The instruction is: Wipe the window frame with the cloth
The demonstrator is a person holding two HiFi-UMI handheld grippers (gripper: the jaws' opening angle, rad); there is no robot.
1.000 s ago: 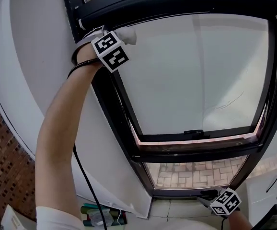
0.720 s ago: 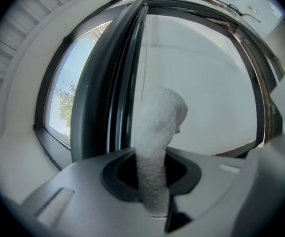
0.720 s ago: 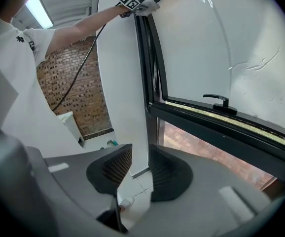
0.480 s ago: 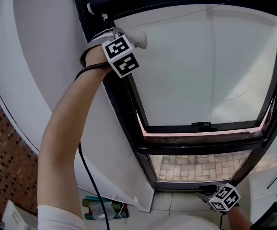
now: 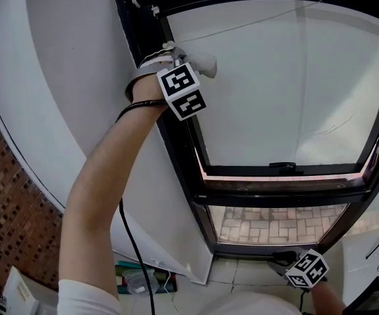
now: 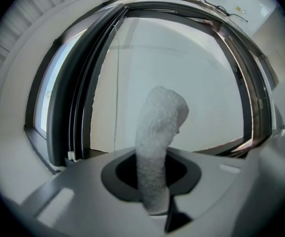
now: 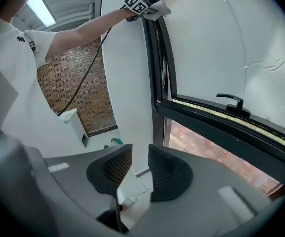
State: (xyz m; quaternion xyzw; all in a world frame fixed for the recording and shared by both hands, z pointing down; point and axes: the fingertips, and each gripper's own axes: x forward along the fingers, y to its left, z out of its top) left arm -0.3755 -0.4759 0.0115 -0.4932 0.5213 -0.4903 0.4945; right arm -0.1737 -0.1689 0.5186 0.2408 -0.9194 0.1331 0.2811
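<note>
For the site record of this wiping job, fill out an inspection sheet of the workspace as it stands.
Surface: window frame black; pane white with a faint line mark.
Job's things: cloth white, held up by the frame's upper left side; whether it touches cannot be told.
Clutter: small items on the floor by the wall, too small to tell.
Tongs: left tongs shut on the cloth; right tongs open and empty, low near the window's bottom.
Cables: black cable hanging from the left wrist.
Surroundings: brick wall at left; brick paving seen through the lower pane.
</note>
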